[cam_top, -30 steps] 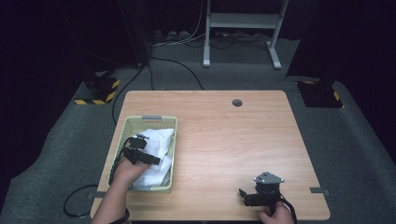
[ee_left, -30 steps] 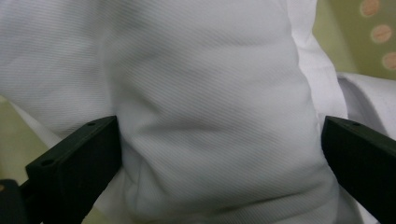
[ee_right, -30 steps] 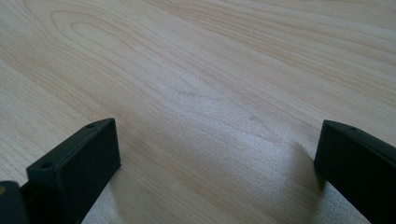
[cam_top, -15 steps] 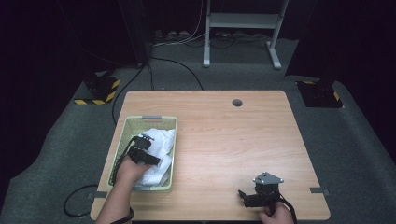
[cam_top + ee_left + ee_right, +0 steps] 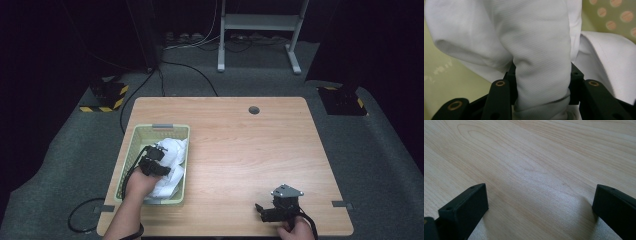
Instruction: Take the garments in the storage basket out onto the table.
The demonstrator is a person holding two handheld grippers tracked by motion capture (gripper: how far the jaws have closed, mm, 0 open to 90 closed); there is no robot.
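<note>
Spanning most of the high view, wooden table point(image 5: 250, 150) carries a pale green basket point(image 5: 131, 150) near its left edge. White cloth point(image 5: 172, 167) lies bunched inside the basket. Left gripper point(image 5: 159, 159), jaws just closed, clenches a fold of that cloth point(image 5: 541, 62). Right gripper point(image 5: 265, 212) rests near the front edge toward the right corner, jaws spread wide over bare wood point(image 5: 541, 177).

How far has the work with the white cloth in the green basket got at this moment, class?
Done: the left gripper has just closed its jaws on a fold of the white cloth. In hand: the cloth is gripped but lies in the green basket. Left: lifting it out onto the wooden table. The right gripper waits open over bare wood, holding nothing.
</note>
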